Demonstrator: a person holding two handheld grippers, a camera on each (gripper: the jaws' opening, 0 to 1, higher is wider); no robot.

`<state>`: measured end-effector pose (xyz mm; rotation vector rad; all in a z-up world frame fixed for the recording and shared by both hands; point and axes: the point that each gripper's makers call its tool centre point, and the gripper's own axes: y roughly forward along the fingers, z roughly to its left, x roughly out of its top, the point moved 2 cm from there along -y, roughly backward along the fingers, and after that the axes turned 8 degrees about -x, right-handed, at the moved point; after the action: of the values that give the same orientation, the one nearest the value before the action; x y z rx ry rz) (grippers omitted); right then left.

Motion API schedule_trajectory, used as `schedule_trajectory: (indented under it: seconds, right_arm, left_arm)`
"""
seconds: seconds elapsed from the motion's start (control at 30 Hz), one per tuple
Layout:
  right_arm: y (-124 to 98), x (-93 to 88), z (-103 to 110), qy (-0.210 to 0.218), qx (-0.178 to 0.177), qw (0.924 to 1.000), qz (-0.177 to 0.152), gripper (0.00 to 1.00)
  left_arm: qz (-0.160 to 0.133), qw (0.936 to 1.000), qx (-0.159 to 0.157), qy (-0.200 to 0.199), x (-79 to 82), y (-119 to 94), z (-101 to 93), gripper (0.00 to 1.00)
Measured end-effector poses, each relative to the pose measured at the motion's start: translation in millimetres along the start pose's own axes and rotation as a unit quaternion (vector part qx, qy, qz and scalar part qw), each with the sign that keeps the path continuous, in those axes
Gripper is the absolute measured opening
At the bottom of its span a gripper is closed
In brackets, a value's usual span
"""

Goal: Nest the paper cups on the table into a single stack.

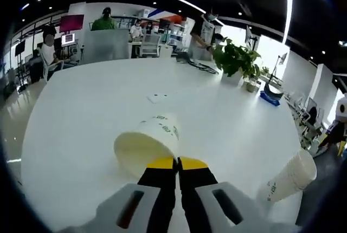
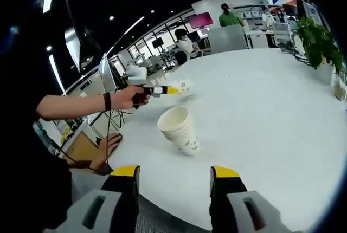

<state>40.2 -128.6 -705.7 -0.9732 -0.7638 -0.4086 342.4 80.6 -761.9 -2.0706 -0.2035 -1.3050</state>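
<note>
My left gripper is shut on the rim of a single white paper cup with green print, which is held on its side with its mouth towards the camera. In the right gripper view that left gripper holds the same cup above the white table, with a person's hand behind it. A nested stack of paper cups stands mouth up on the table, a little ahead of my right gripper, which is open and holds nothing. The stack also shows at the lower right of the left gripper view.
Potted plants stand near the table's far side, with cables beside them. A small slip of paper lies mid-table. People sit and stand at desks beyond. The table's near edge runs just ahead of the right gripper.
</note>
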Motion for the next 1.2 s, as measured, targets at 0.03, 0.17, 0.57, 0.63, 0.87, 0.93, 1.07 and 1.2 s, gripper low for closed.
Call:
schedule_trajectory:
  seconds: [0.03, 0.17, 0.57, 0.63, 0.87, 0.93, 1.07, 1.2]
  right_arm:
    - [-1, 0.1, 0, -0.004, 0.001, 1.0000, 0.001, 0.51]
    - [-5, -1.5, 0, -0.015, -0.001, 0.9999, 0.001, 0.51]
    - [-10, -3.9, 4, -0.032, 0.012, 0.9994, -0.009, 0.51]
    - [-11, -4.4, 5, -0.034, 0.013, 0.9993, -0.010, 0.51]
    - [-15, -5.3, 4, -0.033, 0.014, 0.9992, -0.015, 0.51]
    - [-16, -4.7, 2, -0.034, 0.014, 0.9992, -0.015, 0.51]
    - [-17, -2.4, 2, -0.034, 0.016, 0.9991, -0.019, 0.51]
    - [-16, 0.5, 0, -0.034, 0.018, 0.9990, -0.022, 0.51]
  left_arm:
    - [0.000, 1.0000, 0.001, 0.004, -1.1, -4, -2.0, 0.00]
    - [0.000, 0.9999, 0.002, 0.013, -2.6, -13, -13.9, 0.00]
    - [-0.011, 0.9993, 0.021, 0.027, -1.5, -55, -42.6, 0.00]
    - [-0.012, 0.9993, 0.021, 0.030, -0.8, -61, -51.5, 0.00]
    - [-0.014, 0.9991, 0.021, 0.035, -0.8, -74, -70.1, 0.00]
    - [-0.015, 0.9989, 0.023, 0.039, 0.1, -78, -76.0, 0.00]
    - [-0.028, 0.9988, 0.022, 0.033, 3.7, -88, -88.3, 0.00]
    - [-0.024, 0.9984, 0.021, 0.046, 1.2, -95, -106.1, 0.00]
